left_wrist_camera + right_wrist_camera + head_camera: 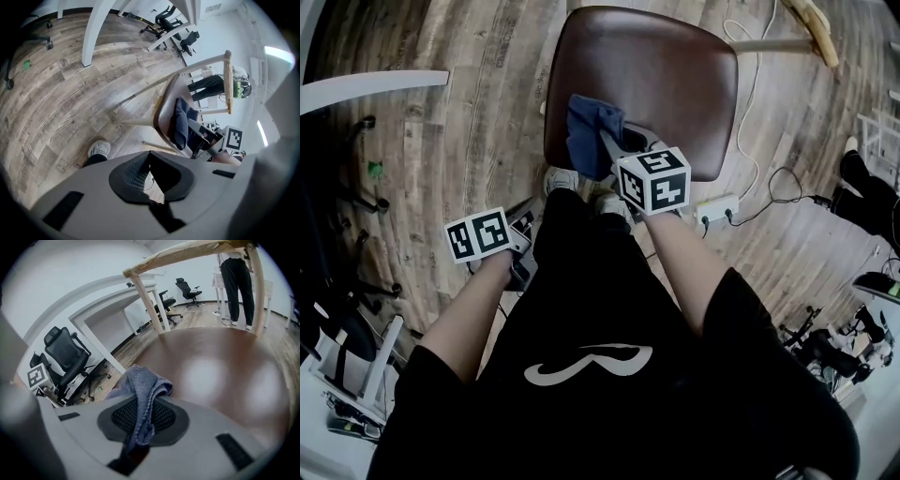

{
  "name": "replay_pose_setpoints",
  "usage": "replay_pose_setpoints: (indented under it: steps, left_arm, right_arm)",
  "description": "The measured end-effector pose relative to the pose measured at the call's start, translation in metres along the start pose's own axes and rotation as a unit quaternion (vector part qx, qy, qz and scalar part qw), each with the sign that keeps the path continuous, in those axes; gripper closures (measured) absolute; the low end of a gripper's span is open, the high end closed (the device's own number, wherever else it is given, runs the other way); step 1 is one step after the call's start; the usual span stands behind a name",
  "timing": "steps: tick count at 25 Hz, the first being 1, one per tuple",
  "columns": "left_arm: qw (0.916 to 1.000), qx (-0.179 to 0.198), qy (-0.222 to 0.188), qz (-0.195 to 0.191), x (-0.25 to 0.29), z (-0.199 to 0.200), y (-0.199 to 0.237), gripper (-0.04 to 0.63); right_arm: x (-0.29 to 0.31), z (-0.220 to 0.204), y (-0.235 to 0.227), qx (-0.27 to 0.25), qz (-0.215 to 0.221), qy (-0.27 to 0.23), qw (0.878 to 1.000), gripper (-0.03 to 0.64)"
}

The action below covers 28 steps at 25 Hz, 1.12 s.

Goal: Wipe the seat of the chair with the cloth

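Blue cloth [584,131] bunched on the near left edge of the brown chair seat [675,75], clamped between the jaws of the right gripper [143,411]. Left gripper [151,161], jaw tips together and empty, is held beside the chair above the wooden floor [441,150].

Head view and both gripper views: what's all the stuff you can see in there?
chair: one, brown seat, pale wooden legs, in front of the person
cloth: one, blue, on the seat's near edge
floor: grey-brown wood planks, all around
power strip: one, white, on the floor right of the chair
white table: one, at the far left
office chairs: at least three, black, farther off
another person: one, dark trousers, standing beyond the chair
shoes: two, pale, by the seat's near edge
left hand-held gripper: grey, shut, empty, low at the left
right hand-held gripper: grey, shut on the cloth
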State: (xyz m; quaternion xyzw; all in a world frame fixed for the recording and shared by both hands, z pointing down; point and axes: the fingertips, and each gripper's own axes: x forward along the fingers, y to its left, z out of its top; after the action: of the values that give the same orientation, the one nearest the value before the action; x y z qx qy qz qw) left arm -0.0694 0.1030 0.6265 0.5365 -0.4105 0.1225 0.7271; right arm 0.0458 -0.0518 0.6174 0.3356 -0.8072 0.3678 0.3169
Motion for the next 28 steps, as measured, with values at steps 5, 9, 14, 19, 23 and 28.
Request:
replay_pose_setpoints:
  steps: [5, 9, 14, 19, 23, 28]
  left_arm:
    - [1.0, 0.007, 0.004, -0.005, 0.009, -0.011, -0.014, 0.581]
    - [1.0, 0.008, 0.001, -0.005, 0.015, -0.016, -0.02, 0.581]
    - [0.9999, 0.012, 0.005, -0.003, 0.023, -0.027, -0.028, 0.581]
    - [0.9998, 0.019, 0.005, -0.001, 0.028, -0.037, -0.035, 0.581]
    - [0.9997, 0.023, 0.003, -0.003, 0.034, -0.044, -0.044, 0.581]
    - [0.9996, 0.026, 0.01, -0.003, 0.046, -0.061, -0.055, 0.581]
  right_arm:
    - [-0.016, -0.007, -0.026, 0.005, -0.019, -0.004, 1.0, 0.565]
    - [-0.03, -0.014, -0.045, 0.008, -0.031, -0.007, 0.999, 0.565]
    - [-0.051, -0.024, -0.075, 0.018, -0.054, -0.014, 0.998, 0.565]
    - [-0.075, -0.037, -0.106, 0.032, -0.078, -0.019, 0.996, 0.565]
    - [-0.092, -0.045, -0.13, 0.027, -0.093, -0.018, 0.995, 0.565]
    - [-0.113, -0.056, -0.159, 0.022, -0.113, -0.018, 0.993, 0.565]
